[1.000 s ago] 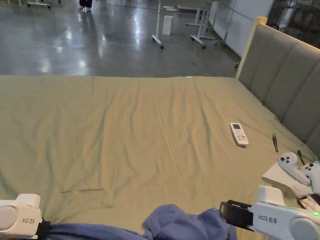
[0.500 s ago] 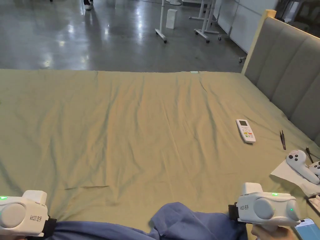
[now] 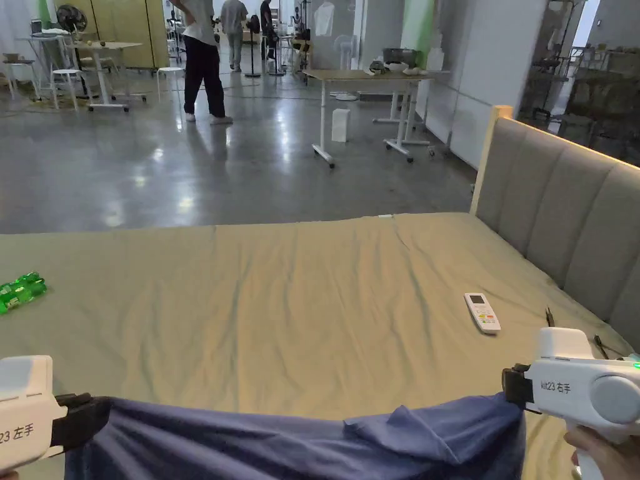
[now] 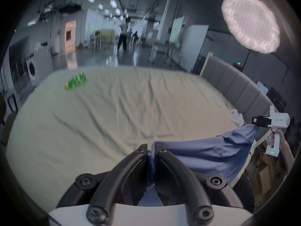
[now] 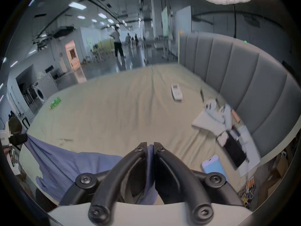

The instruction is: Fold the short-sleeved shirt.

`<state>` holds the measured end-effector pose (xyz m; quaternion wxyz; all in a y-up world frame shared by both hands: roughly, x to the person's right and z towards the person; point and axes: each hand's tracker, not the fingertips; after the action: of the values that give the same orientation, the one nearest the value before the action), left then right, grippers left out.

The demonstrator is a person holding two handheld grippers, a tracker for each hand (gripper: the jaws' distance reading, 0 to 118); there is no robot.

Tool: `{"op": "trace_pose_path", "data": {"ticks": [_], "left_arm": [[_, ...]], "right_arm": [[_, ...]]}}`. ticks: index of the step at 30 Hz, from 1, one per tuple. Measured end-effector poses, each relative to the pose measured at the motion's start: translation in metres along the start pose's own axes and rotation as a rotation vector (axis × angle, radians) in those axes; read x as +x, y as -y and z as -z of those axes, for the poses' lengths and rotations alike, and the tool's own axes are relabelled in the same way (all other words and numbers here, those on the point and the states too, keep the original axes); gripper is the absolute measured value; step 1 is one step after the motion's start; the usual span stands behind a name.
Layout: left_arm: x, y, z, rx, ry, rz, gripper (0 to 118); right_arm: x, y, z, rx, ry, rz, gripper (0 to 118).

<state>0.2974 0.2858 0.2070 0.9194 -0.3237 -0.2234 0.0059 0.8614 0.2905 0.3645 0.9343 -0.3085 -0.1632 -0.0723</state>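
Note:
A blue short-sleeved shirt [image 3: 281, 437] hangs stretched in the air over the near edge of the bed, held by its top edge at both ends. My left gripper [image 3: 84, 415] sits at the lower left, shut on the shirt's left end; in the left gripper view the jaws [image 4: 150, 148] pinch blue cloth [image 4: 203, 153]. At the lower right, my right gripper [image 3: 512, 386] is shut on the other end, and the right gripper view shows its jaws [image 5: 150, 145] closed on the cloth [image 5: 65, 161]. A small fold of fabric droops near the right end.
The olive bed sheet [image 3: 281, 294] is wide and wrinkled. On it lie a white remote [image 3: 482, 312], a green packet [image 3: 19, 290] at far left, and white controllers on paper [image 5: 213, 113] plus a phone [image 5: 213, 166] by the grey headboard [image 3: 562, 219]. A person [image 3: 203, 56] stands beyond.
Both grippers have risen and moved apart, lifting the bunched shirt off the bed so it now hangs spread between them. The head camera has tilted up.

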Motion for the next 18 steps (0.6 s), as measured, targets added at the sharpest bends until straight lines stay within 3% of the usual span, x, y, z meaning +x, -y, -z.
{"op": "trace_pose_path", "data": {"ticks": [9, 18], "left_arm": [[-0.005, -0.099, -0.143, 0.345, -0.042, 0.032, 7], [0.012, -0.184, -0.236, 0.586, -0.102, 0.07, 7]], "right_arm": [[-0.005, -0.101, -0.117, 0.339, -0.053, 0.035, 7], [-0.025, -0.211, -0.202, 0.564, -0.097, 0.068, 7]]}}
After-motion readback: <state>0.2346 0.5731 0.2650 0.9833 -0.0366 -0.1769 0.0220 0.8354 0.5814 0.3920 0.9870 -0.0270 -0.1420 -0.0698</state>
